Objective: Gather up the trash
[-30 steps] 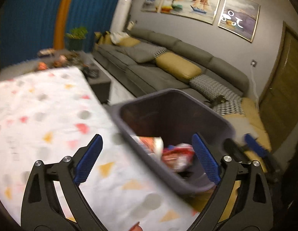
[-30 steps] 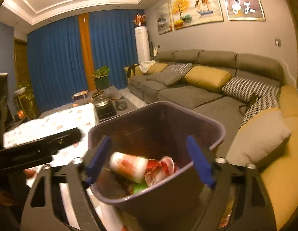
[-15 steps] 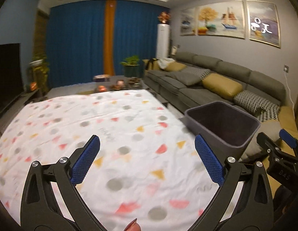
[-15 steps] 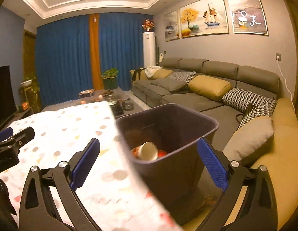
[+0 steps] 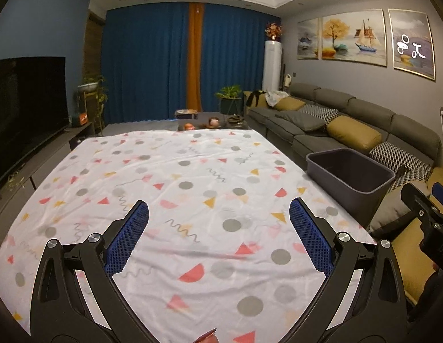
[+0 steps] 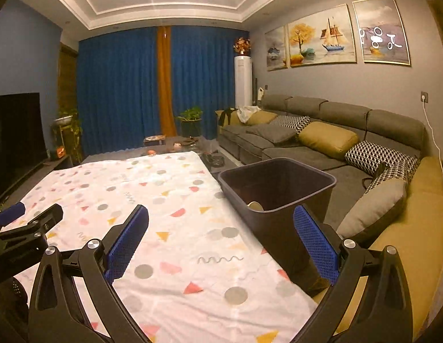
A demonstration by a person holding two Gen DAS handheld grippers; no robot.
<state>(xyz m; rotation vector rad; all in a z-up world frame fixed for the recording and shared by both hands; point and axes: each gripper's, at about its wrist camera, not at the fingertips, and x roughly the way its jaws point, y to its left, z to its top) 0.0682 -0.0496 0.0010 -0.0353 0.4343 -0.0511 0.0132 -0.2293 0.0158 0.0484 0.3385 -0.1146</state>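
A dark grey trash bin (image 5: 350, 177) stands at the right edge of a table covered by a white patterned cloth (image 5: 178, 188). In the right wrist view the bin (image 6: 281, 200) shows a bit of pale trash (image 6: 255, 206) inside, below the rim. My left gripper (image 5: 220, 234) is open and empty above the near part of the cloth. My right gripper (image 6: 221, 237) is open and empty, its right finger in front of the bin. No trash shows on the cloth.
A grey sofa (image 5: 335, 120) with yellow and patterned cushions runs along the right wall behind the bin. A TV (image 5: 24, 105) on a low stand is at the left. A low table with small objects (image 5: 204, 123) lies beyond the cloth, before blue curtains.
Both grippers have pulled back and up from over the bin. The left view has swung left from the bin to the cloth. The trash now lies deep inside the bin.
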